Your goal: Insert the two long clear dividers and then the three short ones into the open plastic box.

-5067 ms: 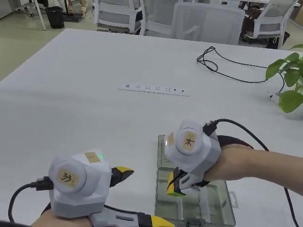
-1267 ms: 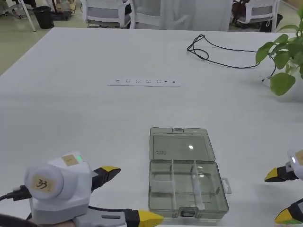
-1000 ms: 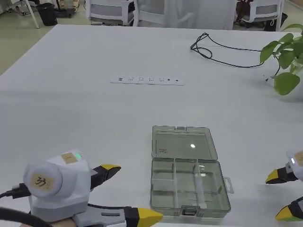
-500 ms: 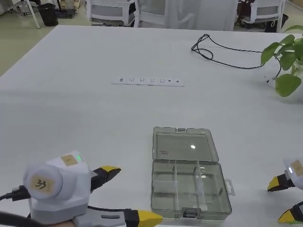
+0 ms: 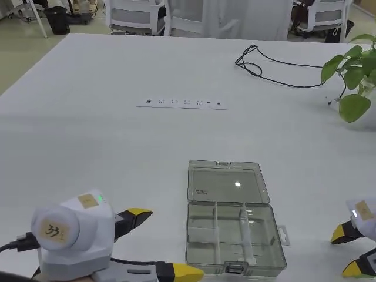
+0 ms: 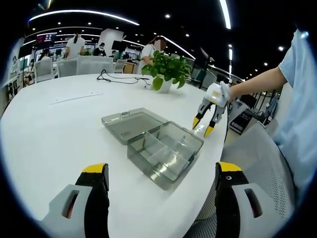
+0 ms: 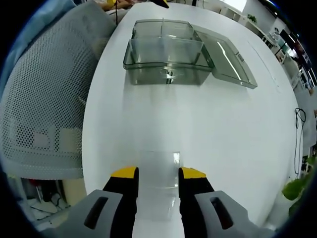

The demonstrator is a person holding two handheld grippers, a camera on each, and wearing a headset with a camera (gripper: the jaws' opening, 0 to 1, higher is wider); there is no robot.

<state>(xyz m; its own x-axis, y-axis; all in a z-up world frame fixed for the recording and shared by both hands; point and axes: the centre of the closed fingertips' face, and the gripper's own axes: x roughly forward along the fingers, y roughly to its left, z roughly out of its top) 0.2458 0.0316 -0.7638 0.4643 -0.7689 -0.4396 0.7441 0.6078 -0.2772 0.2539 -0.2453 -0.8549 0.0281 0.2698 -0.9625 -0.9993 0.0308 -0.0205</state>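
A white desk spreads across the head view, with pale chairs along its far edge at the top of the frame. A grey mesh chair takes up the left of the right gripper view. A leafy plant stands at the upper right edge.

The open plastic box sits low and just right of centre, near the desk's front edge. Its lid is laid flat behind it.

The left tongs hover at the lower left, just beside the box and not touching it, with the yellow-tipped jaws spread wide. The right tongs are at the lower right corner, apart from the box. Their jaws are parted by a narrow gap and grip nothing.

A white power strip lies above centre, well apart from the box. A black cable loops at the upper right, near the plant.

Inside the box, two long clear dividers stand upright, running front to back. A short divider crosses the left column.

In the right gripper view, a clear flat divider piece lies on the desk between the jaw tips. Whether they touch it cannot be told.
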